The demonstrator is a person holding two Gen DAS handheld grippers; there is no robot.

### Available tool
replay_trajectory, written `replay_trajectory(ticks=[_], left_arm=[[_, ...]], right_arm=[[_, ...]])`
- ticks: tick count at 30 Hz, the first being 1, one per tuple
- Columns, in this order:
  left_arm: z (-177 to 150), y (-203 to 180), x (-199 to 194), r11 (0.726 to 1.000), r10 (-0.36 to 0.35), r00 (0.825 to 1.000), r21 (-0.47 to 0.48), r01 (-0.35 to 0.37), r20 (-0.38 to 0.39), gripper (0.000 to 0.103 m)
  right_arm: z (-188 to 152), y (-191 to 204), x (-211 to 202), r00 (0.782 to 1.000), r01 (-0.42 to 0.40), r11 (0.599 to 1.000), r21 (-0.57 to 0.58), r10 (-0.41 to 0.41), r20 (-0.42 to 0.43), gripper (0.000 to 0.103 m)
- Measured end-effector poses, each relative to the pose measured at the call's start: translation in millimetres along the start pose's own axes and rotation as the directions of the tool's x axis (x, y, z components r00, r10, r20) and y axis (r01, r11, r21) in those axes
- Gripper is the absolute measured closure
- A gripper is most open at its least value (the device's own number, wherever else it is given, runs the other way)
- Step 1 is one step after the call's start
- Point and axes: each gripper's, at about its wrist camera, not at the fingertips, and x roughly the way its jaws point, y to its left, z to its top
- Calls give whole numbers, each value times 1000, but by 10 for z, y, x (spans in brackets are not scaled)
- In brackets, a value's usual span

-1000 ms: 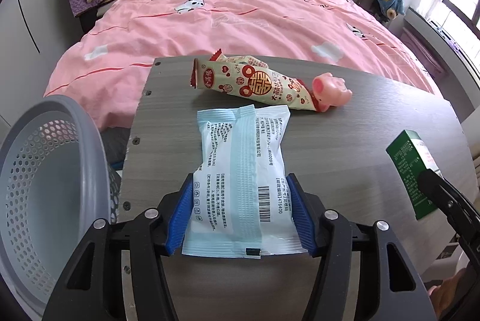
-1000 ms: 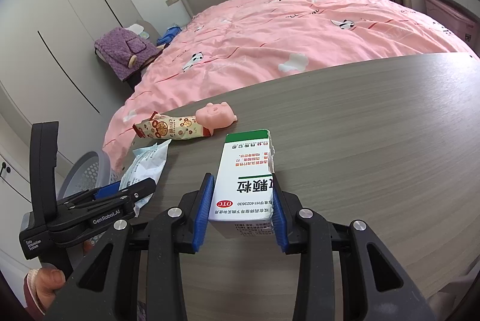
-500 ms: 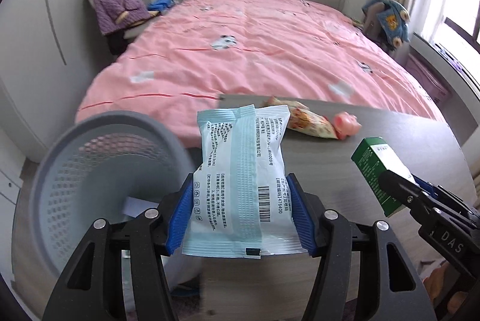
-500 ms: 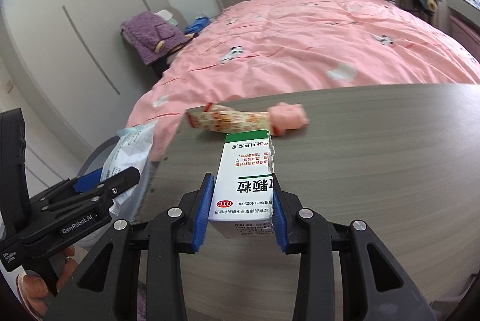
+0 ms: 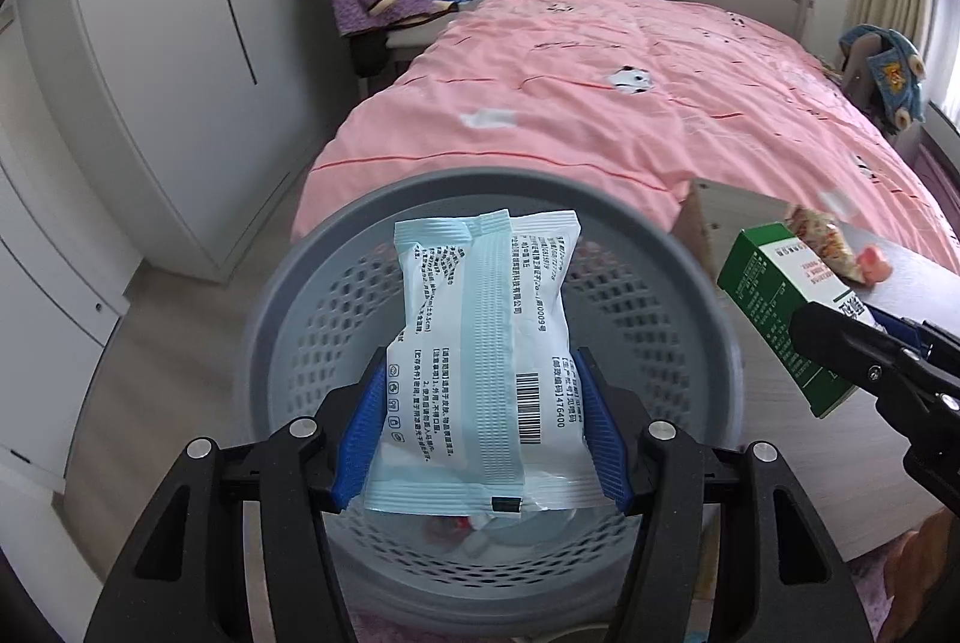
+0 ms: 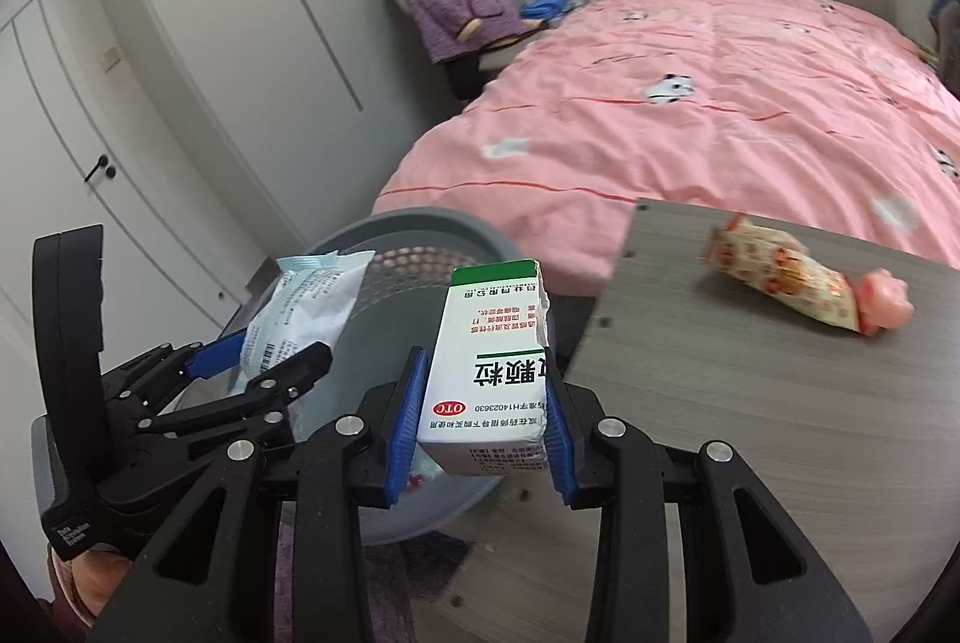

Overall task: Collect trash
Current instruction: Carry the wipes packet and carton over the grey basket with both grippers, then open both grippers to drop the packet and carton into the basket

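While the left claw (image 5: 483,430) pinches a crinkly plastic packet (image 5: 480,361) above the perforated round bin (image 5: 288,295), the right claw (image 6: 480,412) clamps a cardboard box (image 6: 489,361).

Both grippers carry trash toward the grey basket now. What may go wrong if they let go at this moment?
1. The medicine box in the right gripper hangs near the grey basket's rim, beside the table edge; dropped now, it may miss.
2. The light blue packet in the left gripper is over the opening, but it is light and may catch on the rim.
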Motion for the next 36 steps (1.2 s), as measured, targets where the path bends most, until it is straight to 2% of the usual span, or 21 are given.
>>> replay_trajectory(ticks=[12,20,24,36], left_arm=[[-75,336,213,998,-15,999,-56,13,-29,45],[-85,387,258,998,2,999,-60,-5,-46,44],[-82,431,240,997,3,999,-76,-6,-49,36],[-92,517,155,994,25,999,-102,-28,-36,33]], right_arm=[[62,315,369,997,-8,999,-44,5,-73,68],[70,332,320,999,-4,999,-42,2,-49,65],[76,340,269,1000,-14,999,-43,13,-27,50],[89,334,192,1000,-7,999,-38,7,-4,50]])
